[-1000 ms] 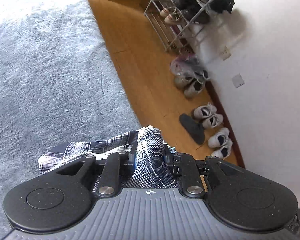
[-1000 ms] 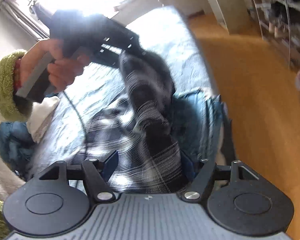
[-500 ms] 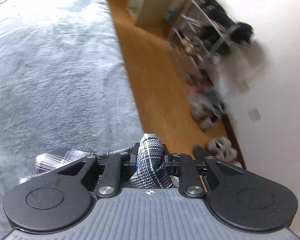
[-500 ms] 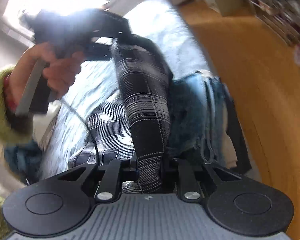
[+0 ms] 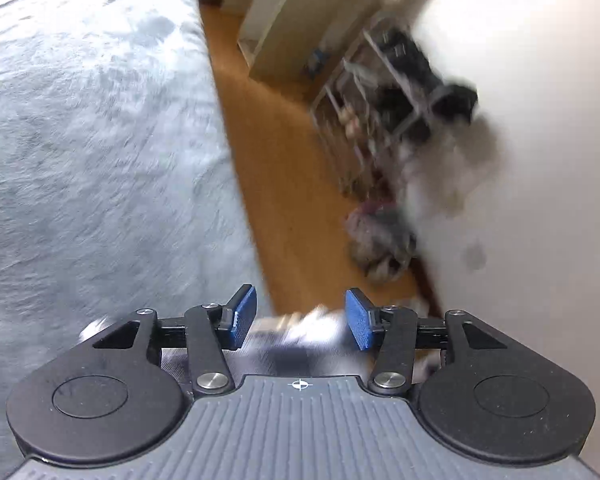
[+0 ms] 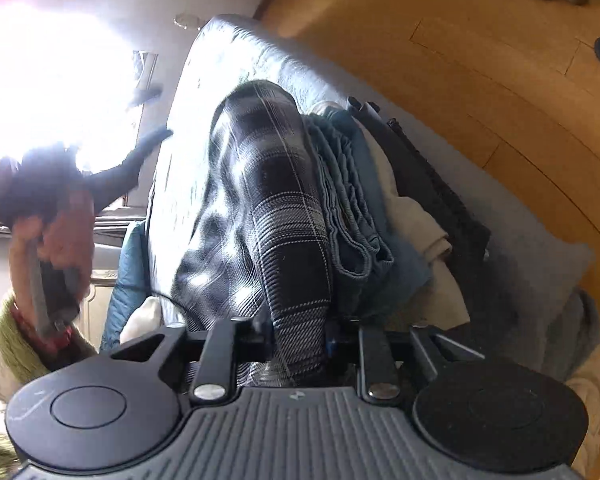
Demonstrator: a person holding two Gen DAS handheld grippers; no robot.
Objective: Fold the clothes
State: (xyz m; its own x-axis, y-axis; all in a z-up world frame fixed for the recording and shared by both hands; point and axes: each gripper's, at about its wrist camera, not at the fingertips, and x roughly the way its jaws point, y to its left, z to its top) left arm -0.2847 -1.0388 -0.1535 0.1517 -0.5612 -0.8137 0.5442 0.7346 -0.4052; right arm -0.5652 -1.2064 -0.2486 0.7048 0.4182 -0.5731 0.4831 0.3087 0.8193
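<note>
A dark plaid garment [image 6: 268, 200] drapes over the grey bed [image 6: 204, 92] and runs down into my right gripper [image 6: 300, 336]. Its jaws are opening, but the pads still pinch the cloth between them. My left gripper [image 5: 300, 300] hangs over the bed's edge with its blue pads [image 5: 358, 320] spread; its jaws are opening and nothing is pressed between them. A blurred piece of the plaid garment [image 5: 300, 340] lies just below and behind the fingers. In the right wrist view a hand [image 6: 56, 236] with a green cuff holds the left gripper up against the bright window.
Folded jeans [image 6: 352, 208], a cream piece [image 6: 412, 220] and a dark garment [image 6: 440, 184] are stacked on the bed right of the plaid. Wooden floor [image 5: 284, 184] runs beside the bed. A shoe rack [image 5: 380, 120] and shoes [image 5: 380, 240] line the white wall.
My left gripper has let go of the plaid cloth and its jaws have spread. The right gripper has closed on the cloth, rolled and sunk toward the bed.
</note>
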